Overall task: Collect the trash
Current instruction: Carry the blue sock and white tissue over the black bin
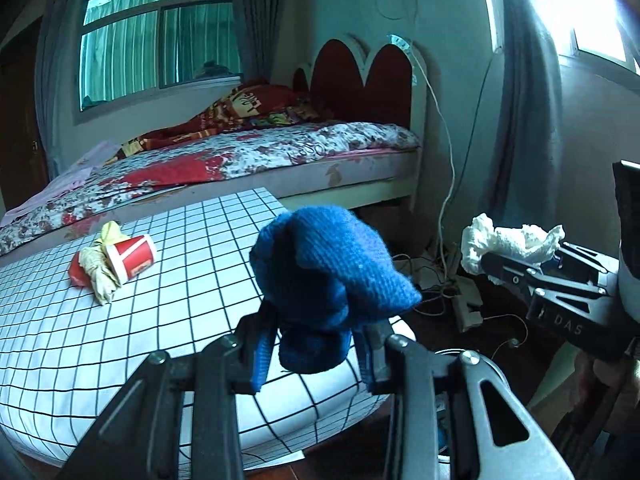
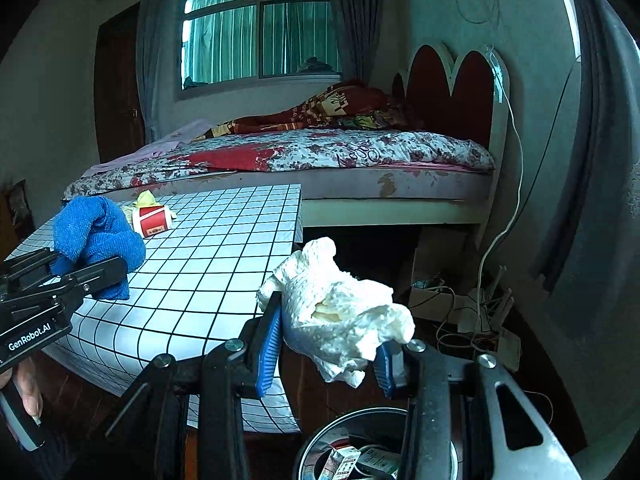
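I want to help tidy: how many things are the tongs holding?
2. A blue cloth in the left tongs, over the table edge; a white tissue in the right tongs, above the bin.

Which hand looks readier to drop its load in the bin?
The right. The right gripper holds crumpled tissue almost above the open trash bin; the left gripper holds a blue knit cloth over the table edge.

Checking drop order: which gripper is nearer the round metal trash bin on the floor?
Right. The right gripper is right above the bin; the left gripper is over the table.
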